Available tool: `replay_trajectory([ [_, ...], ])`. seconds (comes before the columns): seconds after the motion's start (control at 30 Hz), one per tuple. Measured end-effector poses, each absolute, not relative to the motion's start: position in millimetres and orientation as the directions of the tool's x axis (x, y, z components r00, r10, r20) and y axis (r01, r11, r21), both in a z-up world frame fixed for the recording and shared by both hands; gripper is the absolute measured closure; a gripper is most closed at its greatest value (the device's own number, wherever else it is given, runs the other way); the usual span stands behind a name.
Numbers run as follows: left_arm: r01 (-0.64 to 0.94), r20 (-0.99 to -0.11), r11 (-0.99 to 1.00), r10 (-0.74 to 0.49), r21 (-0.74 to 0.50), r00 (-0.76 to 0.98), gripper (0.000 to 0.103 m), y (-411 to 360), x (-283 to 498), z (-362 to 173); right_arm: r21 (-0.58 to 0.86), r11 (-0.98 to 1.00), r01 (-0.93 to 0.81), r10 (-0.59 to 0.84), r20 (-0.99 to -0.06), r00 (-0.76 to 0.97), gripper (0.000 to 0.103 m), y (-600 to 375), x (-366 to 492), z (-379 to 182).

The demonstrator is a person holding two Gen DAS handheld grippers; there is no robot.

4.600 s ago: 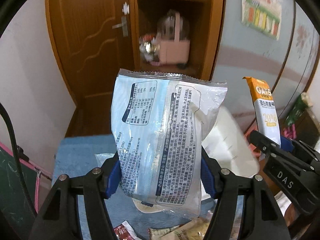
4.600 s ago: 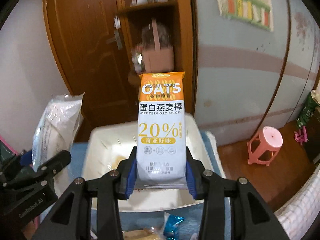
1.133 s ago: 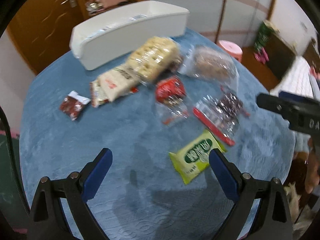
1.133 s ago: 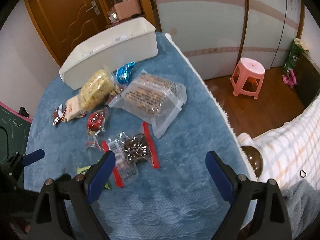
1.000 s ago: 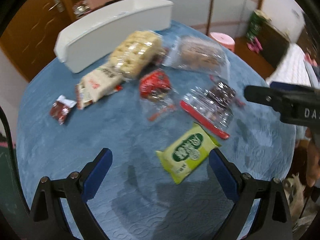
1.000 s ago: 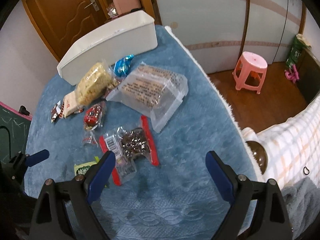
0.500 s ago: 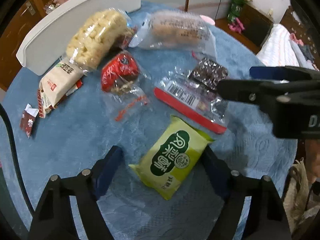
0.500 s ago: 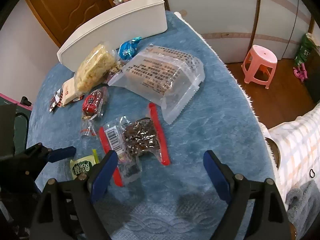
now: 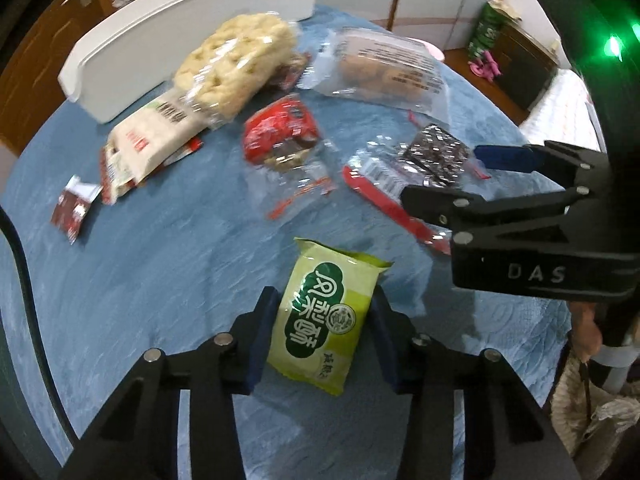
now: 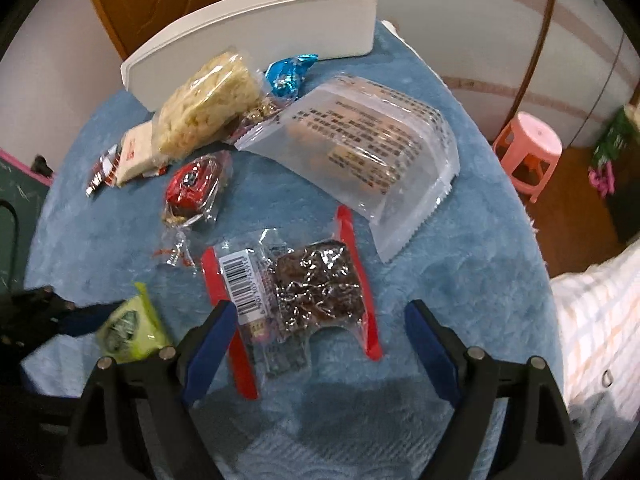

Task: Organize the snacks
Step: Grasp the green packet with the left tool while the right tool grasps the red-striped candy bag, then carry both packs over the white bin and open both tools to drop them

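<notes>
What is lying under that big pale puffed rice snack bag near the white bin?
The puffed rice bag overlaps one end of a white and red packet, and a small gold-wrapped item peeks out beside the blue candy. Anything further beneath is covered.

Legible markings are few. The right gripper's body (image 9: 532, 256), seen at 3 o'clock in the left wrist view, carries the embossed letters "DAS". The green snack packet (image 9: 326, 314) between the left gripper's fingers bears large white Chinese characters in a dark green cloud-shaped panel, with a round seal emblem at its middle; the characters are not read with certainty. The clear red-edged packet (image 10: 296, 288) at 6 o'clock in the right wrist view shows a barcode label with digits too blurred to read. The large clear bag (image 10: 372, 140) at 1 o'clock carries rows of small print, illegible. The pale bar packet (image 9: 148, 144) shows red marks, unreadable.
</notes>
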State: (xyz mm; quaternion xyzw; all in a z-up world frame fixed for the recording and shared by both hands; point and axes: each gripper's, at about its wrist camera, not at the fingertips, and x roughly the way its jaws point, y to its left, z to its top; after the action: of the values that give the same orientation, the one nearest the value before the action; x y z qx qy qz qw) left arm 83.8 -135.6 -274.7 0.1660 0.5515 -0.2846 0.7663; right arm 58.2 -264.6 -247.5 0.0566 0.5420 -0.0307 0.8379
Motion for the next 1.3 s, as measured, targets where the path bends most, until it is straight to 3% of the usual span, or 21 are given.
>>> replay_trajectory([
  [0.07,0.6,-0.94,0.797,-0.249,-0.063,0.232,0.06,-125,88,-275,0.011,0.995,0.098,-0.032,-0.906,0.422,0.027,-259,57,-249],
  [0.1,0.594,-0.941,0.802,-0.247,-0.064,0.231,0.06,-123,89,-276,0.004,0.996,0.092,-0.036,-0.902,0.431,0.04,-257,56,-249],
  [0.17,0.581,-0.942,0.811,-0.246,-0.07,0.23,0.06,-112,92,-275,0.022,0.995,0.095,-0.023,-0.892,0.452,0.058,-258,54,-245],
  [0.67,0.491,-0.902,0.866,-0.281,-0.092,0.327,0.06,-80,91,-236,0.241,0.965,0.102,0.152,-0.834,0.53,0.06,-267,27,-197],
  [0.97,0.377,-0.827,0.917,-0.31,-0.13,0.468,0.06,-44,121,-153,0.256,0.967,0.007,0.192,-0.745,0.639,0.059,-246,32,-130],
  [1.3,0.329,-0.717,0.943,-0.267,-0.056,0.644,0.06,-39,200,-46,0.224,0.975,-0.015,0.151,-0.603,0.783,0.059,-243,105,-35],
])
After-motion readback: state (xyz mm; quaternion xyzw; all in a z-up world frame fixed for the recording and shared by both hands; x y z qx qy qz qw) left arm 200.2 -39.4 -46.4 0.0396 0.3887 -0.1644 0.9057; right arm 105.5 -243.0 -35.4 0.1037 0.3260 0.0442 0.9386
